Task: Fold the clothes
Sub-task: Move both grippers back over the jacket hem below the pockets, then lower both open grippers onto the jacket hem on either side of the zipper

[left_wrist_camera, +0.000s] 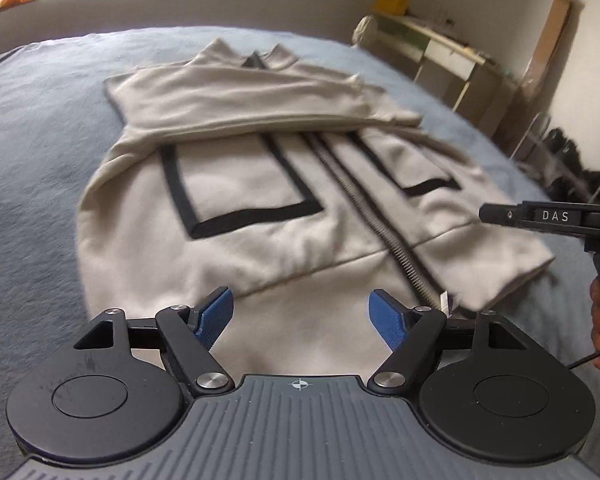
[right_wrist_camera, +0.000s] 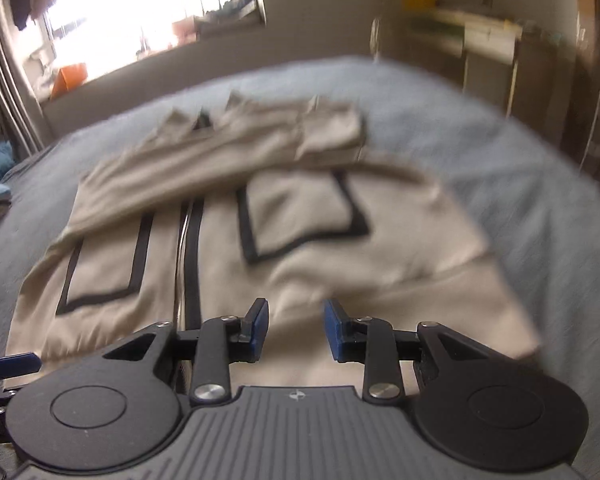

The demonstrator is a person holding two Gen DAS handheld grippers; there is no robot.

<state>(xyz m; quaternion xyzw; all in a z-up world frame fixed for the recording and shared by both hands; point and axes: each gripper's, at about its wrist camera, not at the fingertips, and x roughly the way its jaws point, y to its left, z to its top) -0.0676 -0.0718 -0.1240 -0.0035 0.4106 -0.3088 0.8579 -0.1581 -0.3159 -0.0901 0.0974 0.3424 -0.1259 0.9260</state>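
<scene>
Left gripper (left_wrist_camera: 301,316) is spread wide and empty, just above the near hem of the beige jacket (left_wrist_camera: 260,208). Right gripper (right_wrist_camera: 296,330) is parted more narrowly, also empty, over the hem right of the zipper (left_wrist_camera: 374,224). The jacket lies flat, front up, on the blue bedspread (left_wrist_camera: 32,152). Its long axis runs near to far: hem near, collar (left_wrist_camera: 256,58) far. Both sleeves are folded across the chest.
</scene>
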